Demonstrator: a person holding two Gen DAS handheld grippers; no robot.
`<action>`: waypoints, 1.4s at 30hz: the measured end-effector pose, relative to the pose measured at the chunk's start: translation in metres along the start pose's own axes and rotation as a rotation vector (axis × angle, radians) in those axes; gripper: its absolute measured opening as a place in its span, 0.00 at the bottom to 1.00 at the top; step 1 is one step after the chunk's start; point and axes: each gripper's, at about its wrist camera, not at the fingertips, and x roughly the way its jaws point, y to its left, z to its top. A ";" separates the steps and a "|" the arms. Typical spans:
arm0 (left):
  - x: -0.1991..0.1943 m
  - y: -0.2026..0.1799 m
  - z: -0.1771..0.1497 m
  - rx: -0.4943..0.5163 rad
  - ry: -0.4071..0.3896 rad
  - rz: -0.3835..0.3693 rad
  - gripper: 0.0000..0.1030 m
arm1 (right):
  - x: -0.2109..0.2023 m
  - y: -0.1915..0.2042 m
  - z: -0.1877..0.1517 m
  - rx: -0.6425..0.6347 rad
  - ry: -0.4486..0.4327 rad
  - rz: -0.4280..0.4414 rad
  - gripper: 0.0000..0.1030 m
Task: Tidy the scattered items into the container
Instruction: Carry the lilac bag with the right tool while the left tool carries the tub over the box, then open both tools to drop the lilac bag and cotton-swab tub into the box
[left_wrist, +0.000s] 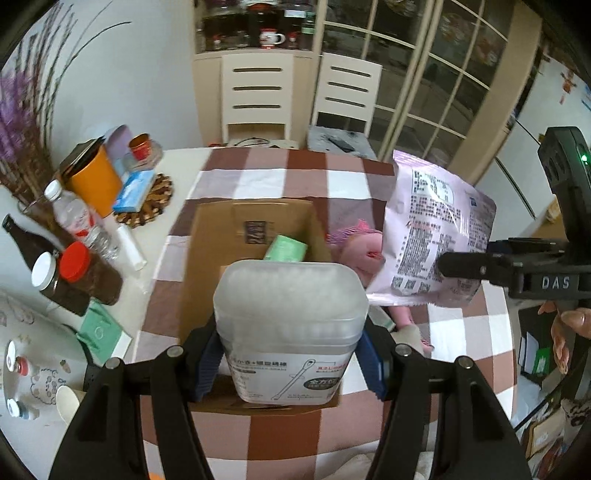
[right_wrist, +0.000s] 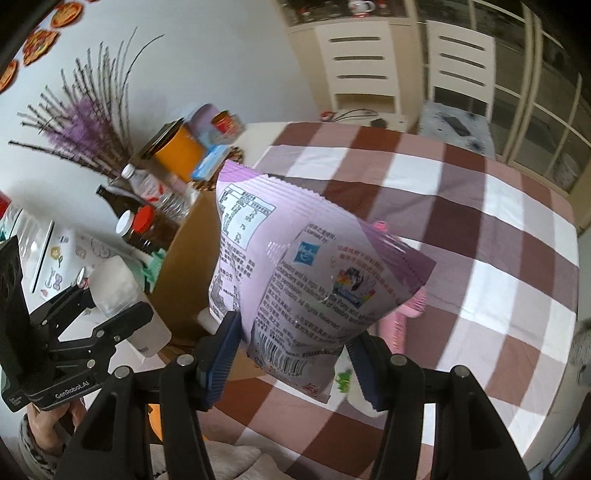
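Two claws loaded, both items poised for the box.
Your left claw (left_wrist: 291, 365) clamps the cotton-swab tub (left_wrist: 291, 325) above the cardboard box (left_wrist: 255, 236); your right claw (right_wrist: 291, 354) pinches the pink snack bag (right_wrist: 306, 266) beside it. Lower, release each inside; the pink plush (left_wrist: 364, 247) waits on the counter (left_wrist: 461, 332).

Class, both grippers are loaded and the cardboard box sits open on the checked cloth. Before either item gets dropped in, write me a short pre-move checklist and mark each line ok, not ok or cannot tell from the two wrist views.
1. Left gripper clamped on the cotton swab box: ok.
2. Right gripper clamped on the pink snack bag: ok.
3. Cardboard box open at the top: ok.
4. Swab box over the opening: ok, it hangs above the near edge.
5. Room inside: cannot tell; a green item already lies in it.
6. Snack bag over the opening: not ok, it hangs to the box's right.
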 end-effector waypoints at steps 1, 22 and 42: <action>0.000 0.006 0.000 -0.010 0.000 0.002 0.62 | 0.003 0.005 0.002 -0.010 0.007 0.004 0.57; 0.038 0.058 -0.004 -0.102 0.080 -0.015 0.62 | 0.073 0.061 0.046 -0.142 0.127 -0.002 0.57; 0.066 0.059 -0.013 -0.123 0.164 -0.018 0.63 | 0.117 0.098 0.061 -0.308 0.198 -0.071 0.57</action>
